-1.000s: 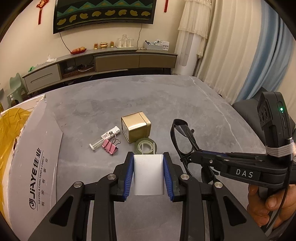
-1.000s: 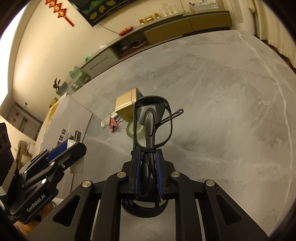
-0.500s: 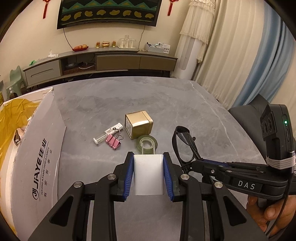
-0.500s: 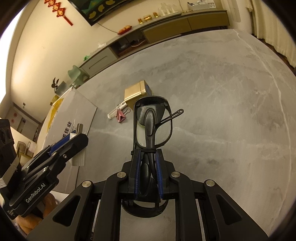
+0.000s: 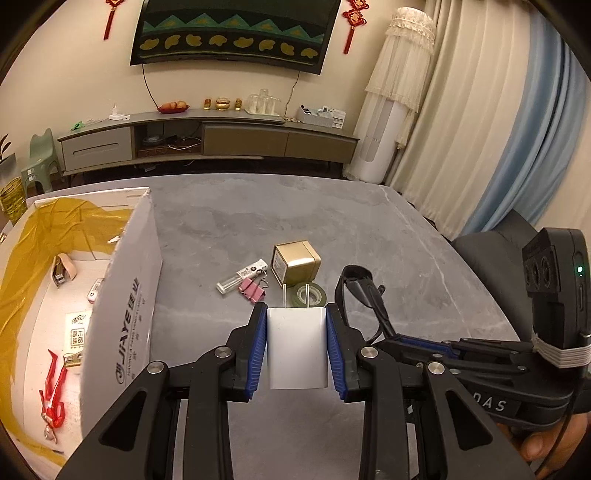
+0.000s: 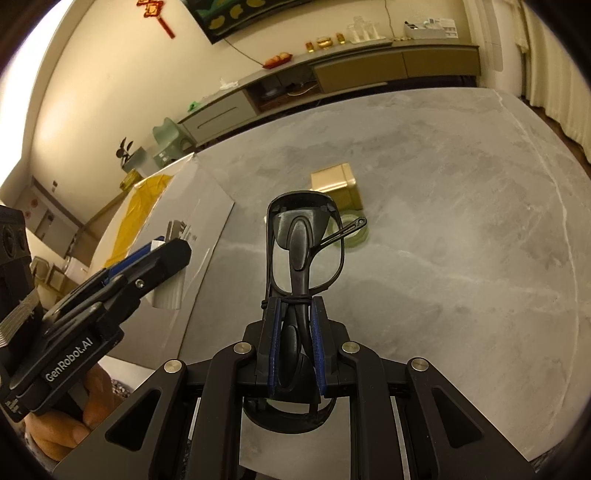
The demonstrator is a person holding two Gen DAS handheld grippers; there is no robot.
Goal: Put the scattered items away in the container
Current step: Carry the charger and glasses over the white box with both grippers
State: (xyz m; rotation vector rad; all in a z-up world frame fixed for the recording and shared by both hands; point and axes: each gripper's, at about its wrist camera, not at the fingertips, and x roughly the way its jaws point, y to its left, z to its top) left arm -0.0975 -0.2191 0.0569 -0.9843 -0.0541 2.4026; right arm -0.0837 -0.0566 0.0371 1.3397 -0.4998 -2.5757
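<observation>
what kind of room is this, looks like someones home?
Most likely a home living room: a wall-mounted TV hangs above a long low media console, red Chinese knot ornaments flank it, and full-length curtains cover the side by the grey stone-look table.

A home living room. Across the top of the left wrist view a wall-mounted television [image 5: 232,33] hangs between red knot ornaments [image 5: 352,20], above a long low media cabinet [image 5: 207,138] carrying a fruit dish [image 5: 173,107], glasses and small gold ornaments. Floor-length curtains [image 5: 476,122] fill the upper right, and a grey stone-look table [image 5: 332,221] occupies the centre.
</observation>
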